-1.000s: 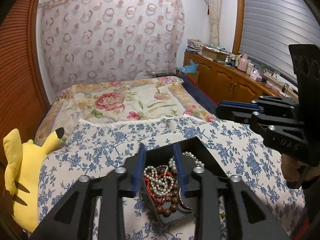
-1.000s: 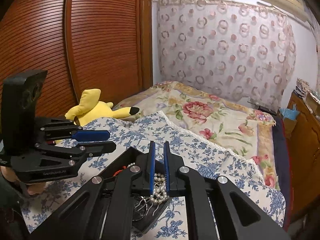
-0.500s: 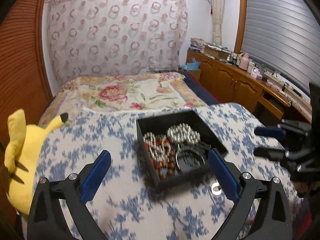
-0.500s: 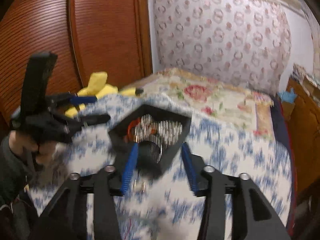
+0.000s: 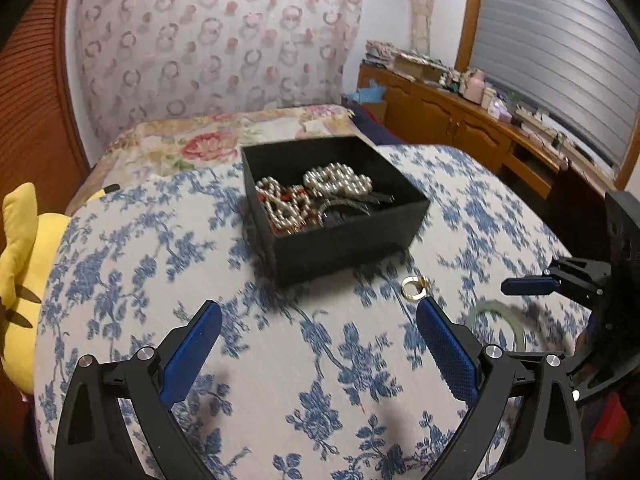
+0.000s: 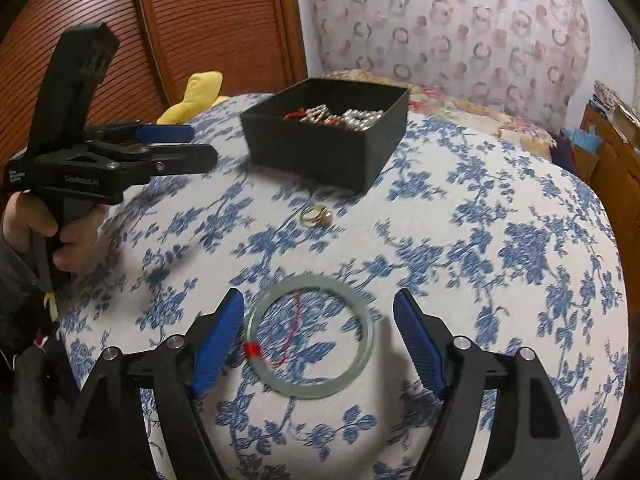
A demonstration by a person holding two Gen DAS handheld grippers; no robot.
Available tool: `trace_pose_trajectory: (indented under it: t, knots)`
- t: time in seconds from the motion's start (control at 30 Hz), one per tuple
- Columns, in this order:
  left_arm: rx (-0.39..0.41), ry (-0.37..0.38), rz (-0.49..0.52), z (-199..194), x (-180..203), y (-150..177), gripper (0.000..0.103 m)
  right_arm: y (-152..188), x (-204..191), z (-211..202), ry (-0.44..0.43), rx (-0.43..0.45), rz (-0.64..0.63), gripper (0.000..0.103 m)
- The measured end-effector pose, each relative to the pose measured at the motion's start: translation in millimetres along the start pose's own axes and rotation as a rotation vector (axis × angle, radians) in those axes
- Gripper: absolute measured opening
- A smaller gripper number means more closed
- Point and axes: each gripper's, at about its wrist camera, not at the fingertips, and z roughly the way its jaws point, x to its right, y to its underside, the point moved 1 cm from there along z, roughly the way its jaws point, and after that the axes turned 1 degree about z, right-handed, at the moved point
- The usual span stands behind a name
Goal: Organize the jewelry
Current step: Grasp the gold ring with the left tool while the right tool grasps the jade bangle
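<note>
2 pieces lie outside the box (image 6: 326,136): the bangle (image 6: 310,334) sits flat between my spread right claw (image 6: 319,342), nearer than my spread left claw (image 5: 319,354).

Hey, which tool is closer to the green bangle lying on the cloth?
Right. The right tool hangs open with the green bangle lying between its fingers. The left tool is open farther off, the bangle beyond its right finger.

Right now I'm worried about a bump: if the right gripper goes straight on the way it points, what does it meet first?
The right gripper would first reach the jade bangle lying on the floral cloth between its open fingers; depth is uncertain.
</note>
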Motion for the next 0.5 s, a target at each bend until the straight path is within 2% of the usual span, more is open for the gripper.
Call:
trace_pose_trajectory:
  t: [0.3, 0.37, 0.5]
  knots:
    - [-0.050, -0.004, 0.019, 15, 9, 7, 0.094, 4, -10, 9, 0.035, -0.053, -0.055, 0.082]
    - [-0.055, -0.005, 0.022, 17, 11, 7, 0.094, 5, -11, 10, 0.063, -0.051, -0.081, 0.076]
    - [-0.065, 0.010, 0.028, 21, 16, 4, 0.094, 5, -6, 7, 0.053, -0.062, -0.091, 0.074]
